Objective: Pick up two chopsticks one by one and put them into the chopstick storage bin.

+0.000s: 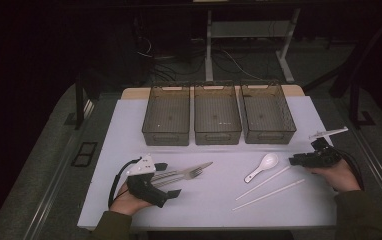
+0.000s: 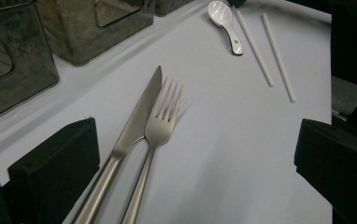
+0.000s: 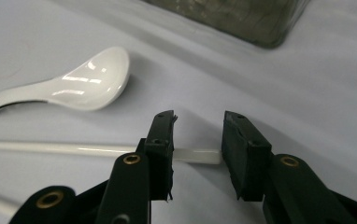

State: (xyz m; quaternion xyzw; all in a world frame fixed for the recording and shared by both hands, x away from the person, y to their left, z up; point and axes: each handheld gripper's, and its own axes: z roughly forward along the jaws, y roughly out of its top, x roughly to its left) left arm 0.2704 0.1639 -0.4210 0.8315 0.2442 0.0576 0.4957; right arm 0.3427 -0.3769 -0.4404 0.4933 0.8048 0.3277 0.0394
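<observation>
The right gripper [image 3: 197, 156] sits low over the end of one white chopstick [image 3: 74, 149]. Its jaws stand part-spread, one on each side of the stick's tip; a gap shows between the stick's end and the far jaw, so nothing is pinched yet. From the jaws the chopstick runs straight out toward 9 o'clock in the right gripper view, lying across the line of the jaws rather than along it. That crosswise lie is what the next move depends on, I judge: closing would bring the pads onto the stick's sides near its end, a thin hold on a long, light rod that may swing once lifted.

In the high view the same chopstick [image 1: 264, 183] lies flat on the table [image 1: 129, 130], long axis from about 8 o'clock to 2 o'clock, its upper end at the right gripper [image 1: 299, 161]. A second chopstick [image 1: 269, 194] lies just beside it, nearly parallel, toward 5 o'clock. A spoon [image 1: 262, 166] rests near, at 11 o'clock from the sticks, bowl up.

The left gripper [image 1: 171, 179] rests at the other side with its jaws spread wide around the handles of a knife [image 2: 134, 126] and fork [image 2: 160, 126], touching neither as far as I can tell. The right hand is plainly the nearer to the chopsticks. Three bins [image 1: 217, 121] stand in a row at 12 o'clock.
</observation>
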